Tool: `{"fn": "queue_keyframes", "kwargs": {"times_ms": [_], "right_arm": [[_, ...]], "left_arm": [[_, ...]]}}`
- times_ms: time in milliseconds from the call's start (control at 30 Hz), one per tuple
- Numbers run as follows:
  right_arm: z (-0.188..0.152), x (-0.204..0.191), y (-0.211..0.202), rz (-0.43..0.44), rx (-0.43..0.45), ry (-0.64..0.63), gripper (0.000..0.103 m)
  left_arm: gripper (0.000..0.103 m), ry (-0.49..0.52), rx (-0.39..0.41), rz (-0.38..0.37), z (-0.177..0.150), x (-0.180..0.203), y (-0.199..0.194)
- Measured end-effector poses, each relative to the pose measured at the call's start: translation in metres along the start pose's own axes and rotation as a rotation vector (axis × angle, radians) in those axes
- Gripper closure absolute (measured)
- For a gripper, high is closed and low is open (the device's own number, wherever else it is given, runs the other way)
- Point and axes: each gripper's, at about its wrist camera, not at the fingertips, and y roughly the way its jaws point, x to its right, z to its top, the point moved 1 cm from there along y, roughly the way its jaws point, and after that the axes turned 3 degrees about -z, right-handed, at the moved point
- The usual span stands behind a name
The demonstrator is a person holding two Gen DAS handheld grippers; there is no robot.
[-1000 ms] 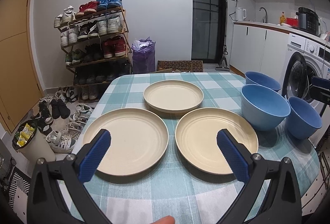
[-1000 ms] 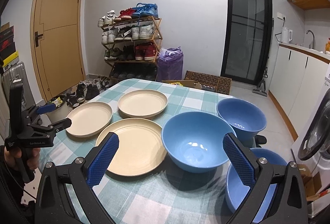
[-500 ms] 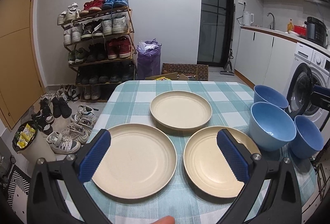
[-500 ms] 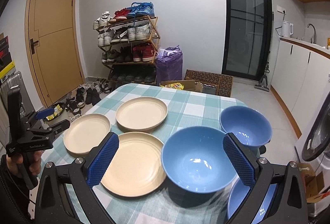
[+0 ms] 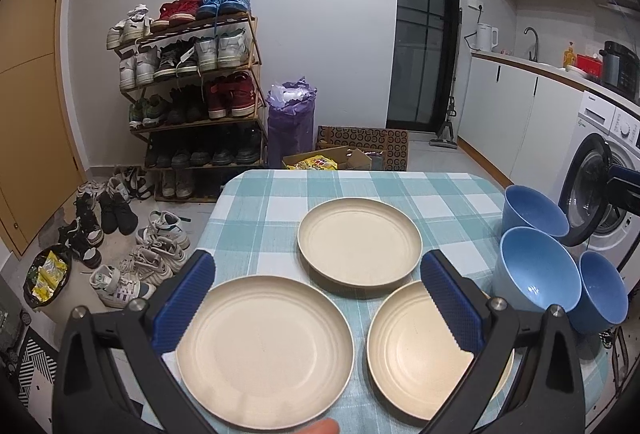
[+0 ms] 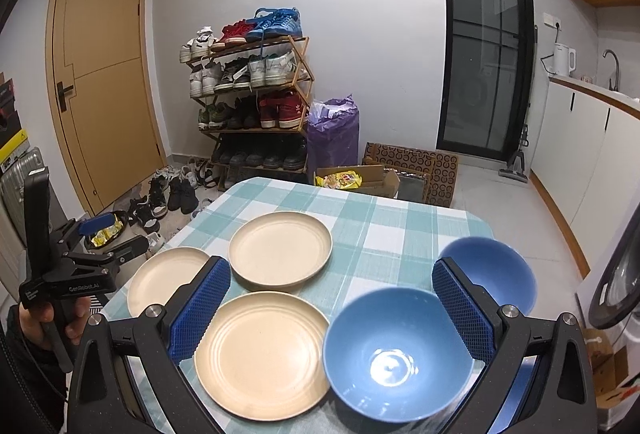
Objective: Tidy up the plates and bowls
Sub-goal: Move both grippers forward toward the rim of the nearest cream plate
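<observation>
Three cream plates lie on the checked table: a far one (image 5: pixel 359 240), a near left one (image 5: pixel 265 350) and a near right one (image 5: pixel 416 350). Three blue bowls stand at the right edge: far (image 5: pixel 534 210), middle (image 5: pixel 536 270), near (image 5: pixel 602 290). My left gripper (image 5: pixel 316 298) is open and empty, above the near plates. My right gripper (image 6: pixel 328 308) is open and empty, above the near right plate (image 6: pixel 264 346) and the middle bowl (image 6: pixel 396 350). The far bowl (image 6: pixel 496 274) sits behind it. The third bowl is mostly hidden by my right finger.
The table (image 5: pixel 280 202) has a teal checked cloth. A shoe rack (image 5: pixel 192 90) and loose shoes (image 5: pixel 132 254) stand at the left beyond it. A washing machine (image 5: pixel 600 186) is close on the right. A cardboard box (image 6: pixel 360 180) lies on the floor behind.
Both grippers have pulled back and risen, so plates and bowls sit lower and smaller in view. Both stay open. Nothing on the table has moved.
</observation>
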Motion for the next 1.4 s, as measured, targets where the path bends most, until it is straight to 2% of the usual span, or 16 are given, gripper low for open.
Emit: {"fn": "queue_keyframes", "kwargs": {"times_ms": [533,1400], "right_arm": [[0.035,-0.021,0.064,0.053,-0.095,0.004,0.0],[0.049,-0.028,0.177,0.056,-0.258,0.032,0.0]], "left_arm": [[0.0,-0.032,-0.075,0.005,0.015,-0.02,0.042],[0.0,-0.051,-0.184,0.014,0.023,-0.03,0.118]]}}
